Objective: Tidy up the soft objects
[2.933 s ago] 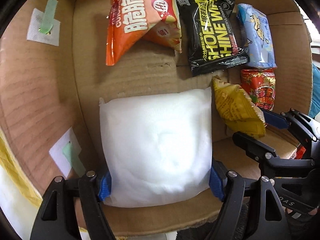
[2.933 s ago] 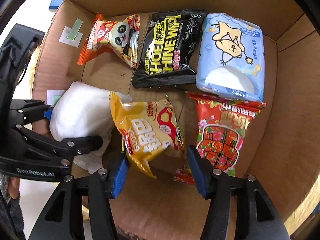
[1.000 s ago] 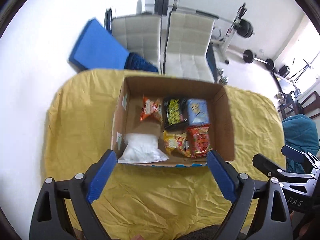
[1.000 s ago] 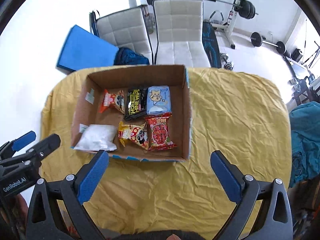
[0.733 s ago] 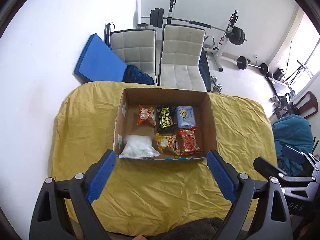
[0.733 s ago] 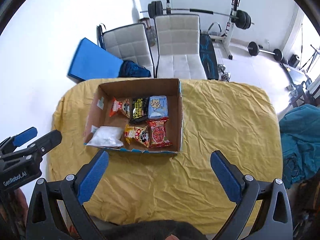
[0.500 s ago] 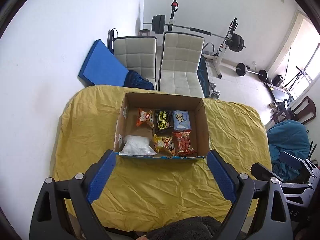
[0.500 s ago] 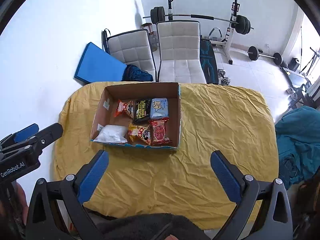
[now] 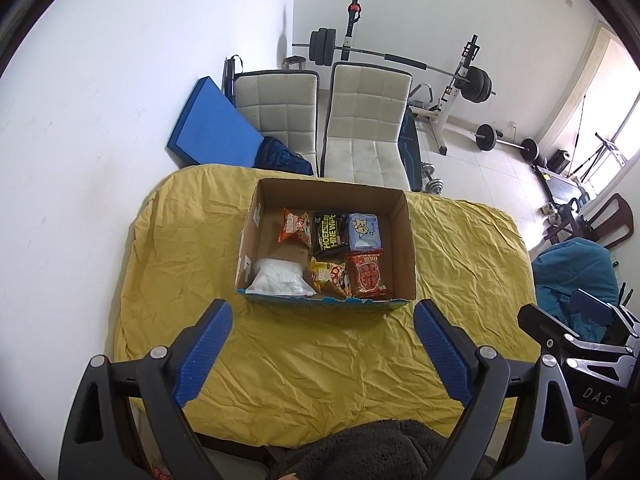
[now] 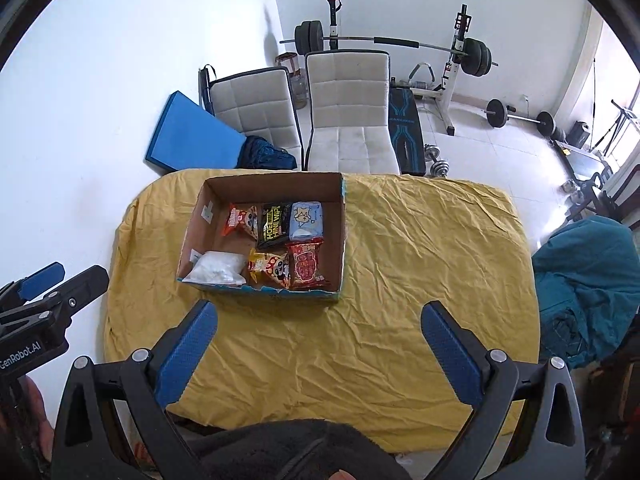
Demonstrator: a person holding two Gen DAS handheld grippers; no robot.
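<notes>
An open cardboard box [image 9: 407, 248] [image 10: 342, 224] stands on a yellow-clothed table [image 9: 312, 364]. Inside lie a white soft pack [image 9: 280, 278] [image 10: 218, 268], an orange snack bag [image 9: 295, 227], a black wipes pack [image 9: 329, 233], a light-blue tissue pack [image 9: 363, 232], a yellow snack bag [image 9: 330, 276] and a red pack [image 9: 368, 274]. My left gripper [image 9: 322, 352] is open and empty, high above the table's near side. My right gripper [image 10: 318, 354] is open and empty, likewise high and back from the box.
Two white chairs [image 9: 360, 128] stand behind the table, with a blue mat [image 9: 208, 124] against the wall. A weight bench and barbell [image 9: 440, 72] stand at the back. A teal cloth heap [image 10: 588, 280] lies to the right of the table.
Both grippers let go of the packs in the box, opened, and pulled far up and back. Over the last second they kept rising, so the box looks smaller.
</notes>
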